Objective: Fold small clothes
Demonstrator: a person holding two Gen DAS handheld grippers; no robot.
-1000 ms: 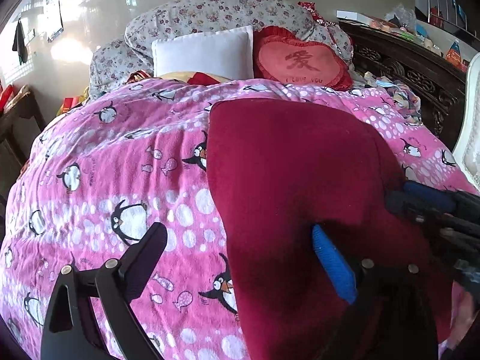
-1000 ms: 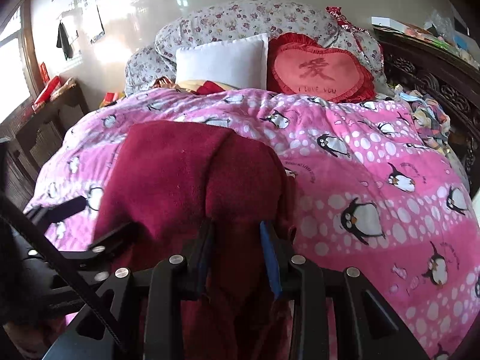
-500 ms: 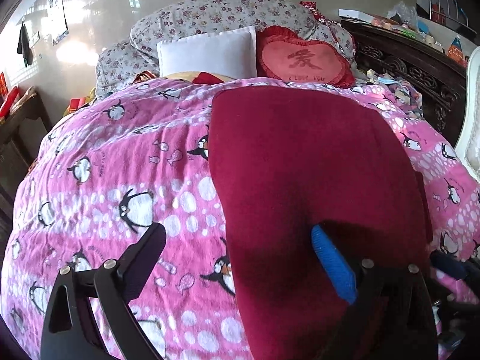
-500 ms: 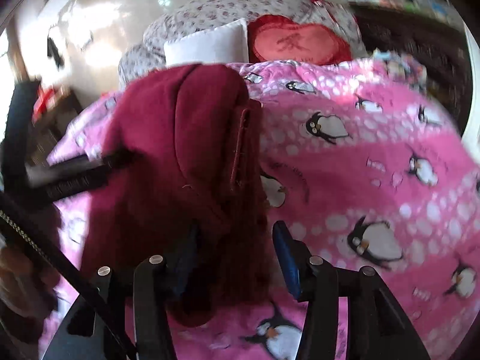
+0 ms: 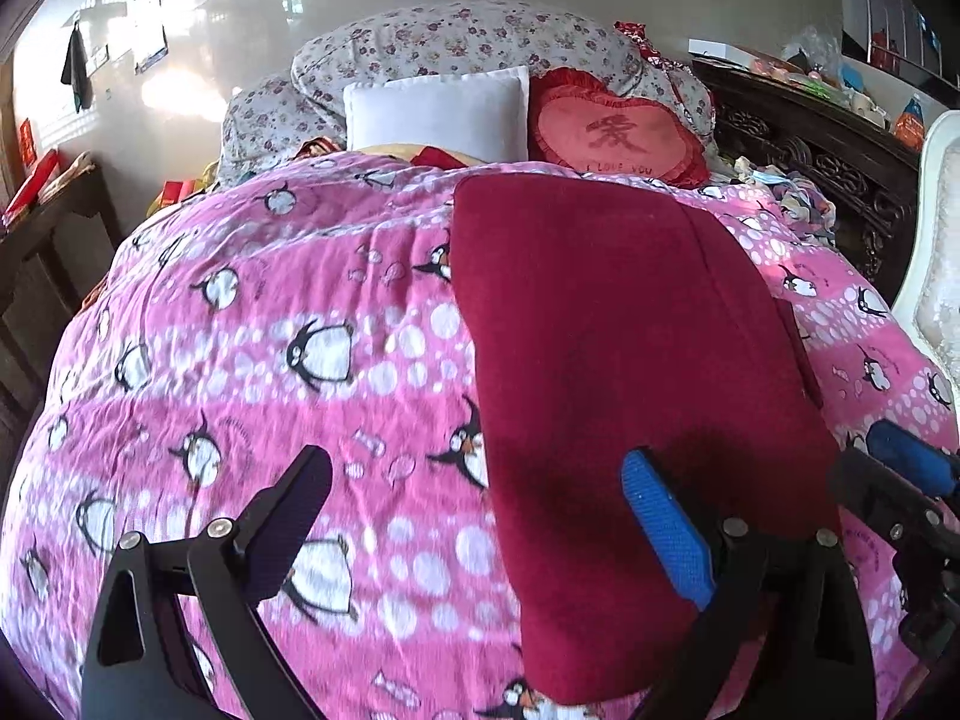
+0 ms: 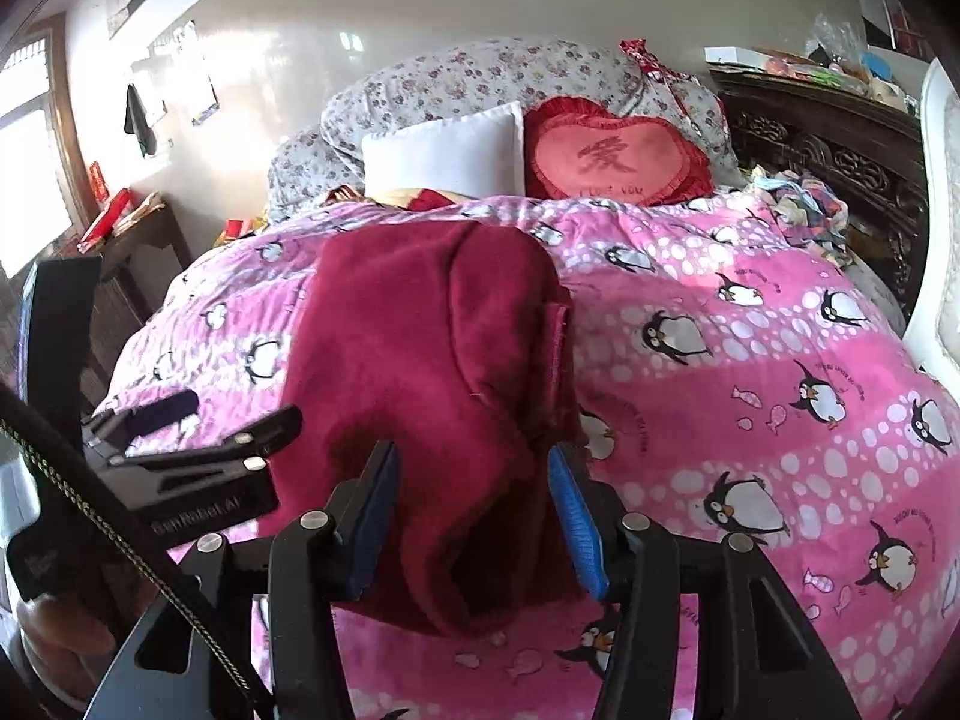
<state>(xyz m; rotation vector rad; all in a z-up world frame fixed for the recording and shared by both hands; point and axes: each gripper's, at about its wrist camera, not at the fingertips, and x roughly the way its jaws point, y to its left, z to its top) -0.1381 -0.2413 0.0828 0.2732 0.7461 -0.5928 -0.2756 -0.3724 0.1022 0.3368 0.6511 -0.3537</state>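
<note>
Folded dark red fleece garment (image 5: 618, 324) at centre right on pink penguin-print quilt (image 5: 270, 324); left gripper (image 5: 480, 516) wide apart at bottom.

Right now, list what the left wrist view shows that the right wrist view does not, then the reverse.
Left wrist only: the flat smooth top of the dark red garment, and an orange bottle on the shelf.
Right wrist only: the garment's bunched right edge with a seam, a window, and the left gripper seen from the side, open.
Both: the pink penguin blanket, white pillow, heart cushion, and the right gripper, its jaws just opening around the garment.

garment (image 5: 606, 324) on quilt (image 5: 270, 312) | pillows (image 5: 438, 111) behind | right tongs (image 6: 474, 504) astride hem
</note>
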